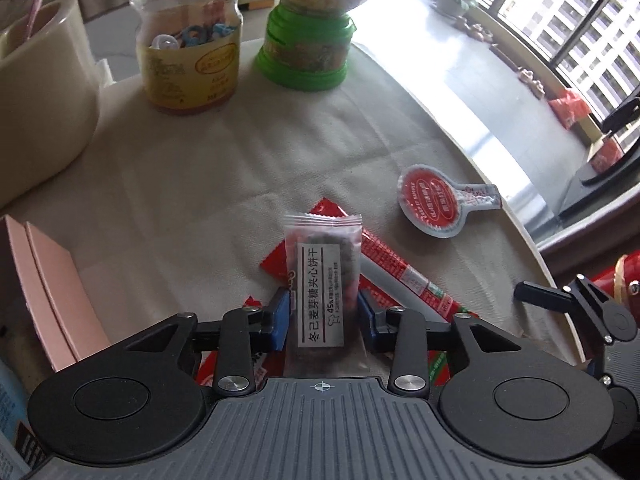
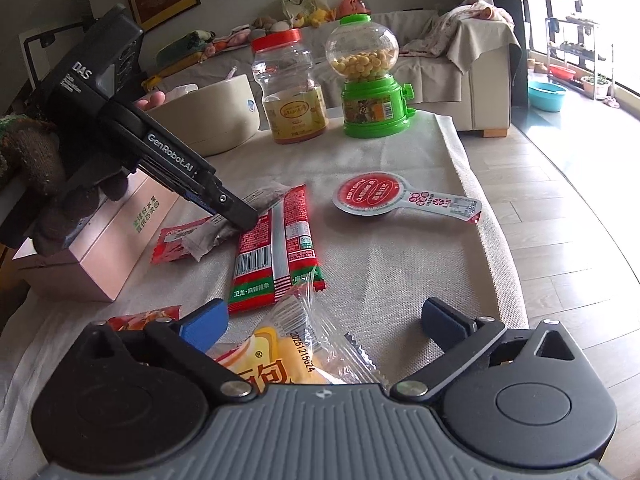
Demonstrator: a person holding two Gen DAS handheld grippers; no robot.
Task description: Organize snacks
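Gripping: left tool [image 1: 323,312], angled steeply down, clamps biscuit packet [image 1: 322,276].
Right tool [image 2: 326,320]: wide apart, tilted over bread packet [image 2: 288,356].

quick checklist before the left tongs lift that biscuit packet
1. Biscuit packet between the left tongs: ok, it sits centred between the blue pads.
2. Pads pressing on it: cannot tell; they sit at its edges, contact unclear.
3. Only one item caught: cannot tell; the red spicy strip pack lies right beside and partly under it.
4. Right tongs out of the way: ok, open, over the yellow bread packet, apart from the left tongs.
5. Drop-off free: cannot tell; the cream tub interior is hidden.
6. Sauce cup clear of path: ok.
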